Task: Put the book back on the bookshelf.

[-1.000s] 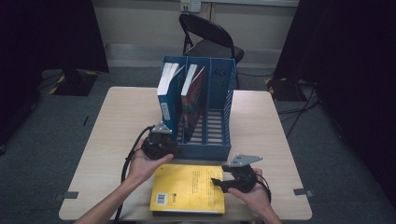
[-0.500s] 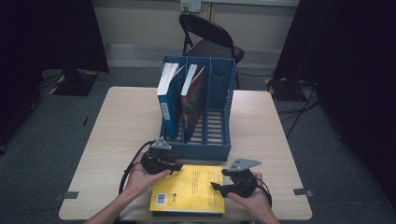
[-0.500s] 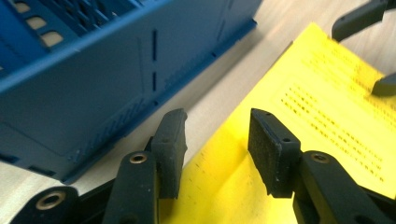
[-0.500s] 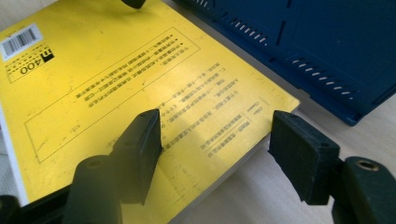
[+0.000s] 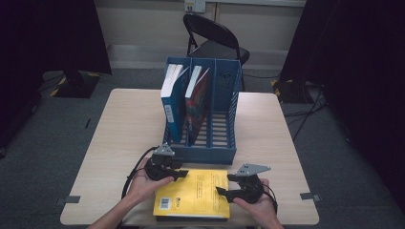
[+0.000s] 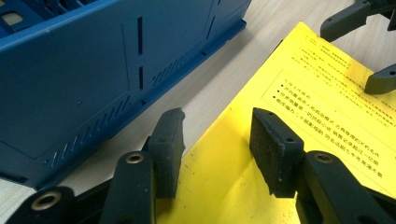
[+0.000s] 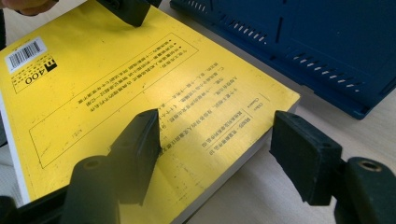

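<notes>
Hands enter from the near edge of the surface, each holding a claw. At the left, the left claw has its jaws spread apart and grips nothing; they straddle the left far corner of the yellow book, one pad over the bare wood by the book's edge, the other above the cover. The yellow book lies flat, back cover up, at the middle of the near edge, its near side about level with that edge. Its long axis runs from near to far, with the barcode at the near left corner. Just beyond its far edge stands the blue file rack, holding a blue book and a red book upright in its left compartments. At the right, the right claw is likewise released, its jaws spanning the book's right edge.
</notes>
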Motion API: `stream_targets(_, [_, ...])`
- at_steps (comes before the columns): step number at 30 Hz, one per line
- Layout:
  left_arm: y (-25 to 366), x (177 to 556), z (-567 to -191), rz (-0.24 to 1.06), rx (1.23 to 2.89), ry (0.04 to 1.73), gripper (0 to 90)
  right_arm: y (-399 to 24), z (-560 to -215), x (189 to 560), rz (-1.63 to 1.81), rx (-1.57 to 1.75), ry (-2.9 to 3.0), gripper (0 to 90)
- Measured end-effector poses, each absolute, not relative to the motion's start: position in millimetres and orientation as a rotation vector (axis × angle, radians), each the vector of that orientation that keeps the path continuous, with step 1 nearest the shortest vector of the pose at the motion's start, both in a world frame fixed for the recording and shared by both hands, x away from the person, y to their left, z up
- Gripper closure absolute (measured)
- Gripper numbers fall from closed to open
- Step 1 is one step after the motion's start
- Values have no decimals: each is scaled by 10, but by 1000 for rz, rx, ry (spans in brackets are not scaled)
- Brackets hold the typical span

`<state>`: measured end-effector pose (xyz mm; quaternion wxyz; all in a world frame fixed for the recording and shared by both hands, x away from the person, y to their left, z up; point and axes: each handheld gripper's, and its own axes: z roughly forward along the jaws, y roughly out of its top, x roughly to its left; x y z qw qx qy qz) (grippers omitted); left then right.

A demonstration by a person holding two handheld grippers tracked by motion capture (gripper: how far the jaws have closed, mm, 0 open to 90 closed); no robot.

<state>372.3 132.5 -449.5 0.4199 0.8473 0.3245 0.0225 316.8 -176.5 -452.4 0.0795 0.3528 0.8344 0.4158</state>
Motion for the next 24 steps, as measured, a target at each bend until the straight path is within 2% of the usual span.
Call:
stream_targets(8, [1339,3685,-4521,92,2103,793,549,-1739,-4516,3182,1224,1063,2489,338])
stream_targets(15, [1406,3624,-4494,66,2127,804,590,-1664,-4514,3265,1228,1053,2487,379])
stream_targets(24, [1566,3485,-4492,33,2116,838,600,-1519,-4507,3377,1229,1015,2512,408])
